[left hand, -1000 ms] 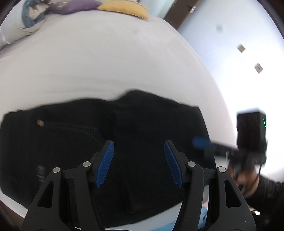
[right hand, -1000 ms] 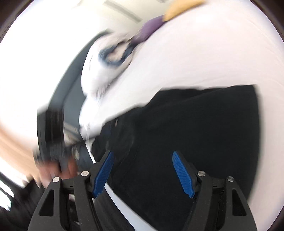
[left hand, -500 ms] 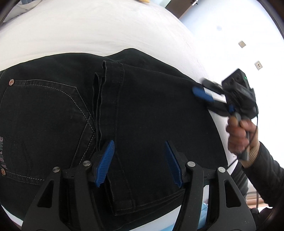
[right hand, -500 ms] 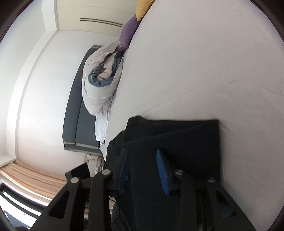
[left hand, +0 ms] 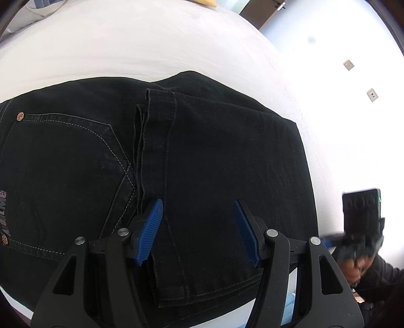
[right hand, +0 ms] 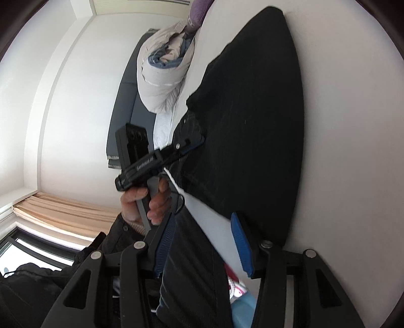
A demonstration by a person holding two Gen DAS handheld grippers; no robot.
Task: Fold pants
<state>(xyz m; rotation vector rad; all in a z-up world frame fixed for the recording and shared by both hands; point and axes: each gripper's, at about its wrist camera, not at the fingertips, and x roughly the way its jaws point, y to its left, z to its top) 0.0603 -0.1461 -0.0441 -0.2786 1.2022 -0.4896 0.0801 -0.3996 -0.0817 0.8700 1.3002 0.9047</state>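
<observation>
Black jeans (left hand: 202,164) lie folded on the white bed (left hand: 141,43), leg hems laid over the seat beside the back pocket (left hand: 63,151). My left gripper (left hand: 197,232) is open and empty, hovering just above the near part of the folded legs. My right gripper (right hand: 203,242) is open and empty, at the bed's near edge beside the jeans (right hand: 252,113). The right wrist view shows the left gripper (right hand: 188,147) in a hand over the jeans. The left wrist view shows the right gripper's body (left hand: 361,222), blurred, off the bed's right edge.
A rolled duvet (right hand: 164,73) and a purple pillow (right hand: 198,10) lie at the bed's far end, with a yellow pillow (left hand: 205,2) beside them. A dark sofa (right hand: 128,101) stands against the wall. Wall sockets (left hand: 372,94) are on the right.
My right gripper has pulled back off the jeans, opened wider and turned toward the bed's near edge. My left gripper has stayed open and drawn back slightly above the folded legs.
</observation>
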